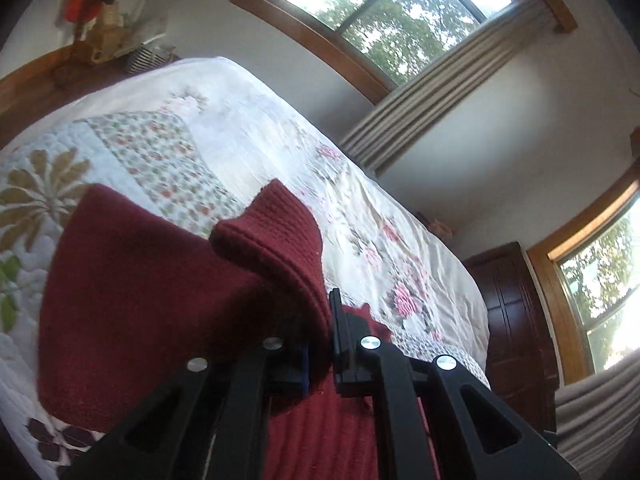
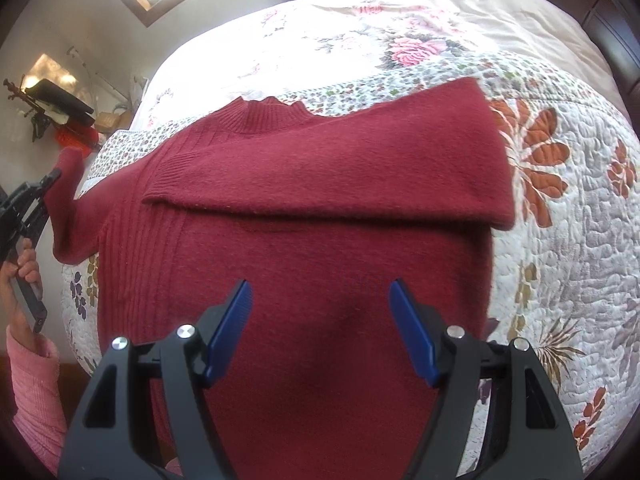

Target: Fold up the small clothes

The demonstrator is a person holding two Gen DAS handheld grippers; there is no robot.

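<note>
left gripper (image 1: 326,344) is clamped on the cuff end of the sweater's (image 2: 320,208) sleeve (image 1: 280,232); fabric bunches over the jaws so the left blue pad is mostly buried, only a sliver shows. the sleeve blocks the lower left of the left wrist view. from the right wrist view the left gripper is at the far left edge, partly cut off, with the person's hand (image 2: 24,272) on its handle and a pink sleeve (image 2: 36,392) below it.

right gripper (image 2: 320,308) is spread wide, nothing between the blue pads (image 2: 230,332), hovering over the sweater's lower body. can't tell if the tips touch the knit.

the dark red sweater lies on the floral quilt (image 2: 560,240) covering the bed. the other sleeve (image 2: 360,168) is folded across the chest, cuff end toward the right side of the frame. collar (image 2: 264,116) points away from the camera. hem is hidden under the right gripper body.

around: two wood-framed windows (image 1: 384,16) with grey curtains (image 1: 440,100), dark wooden cabinet (image 1: 512,320) past the bed, blurry clutter (image 1: 100,12) on a wooden surface at the far left, too soft to identify.
</note>
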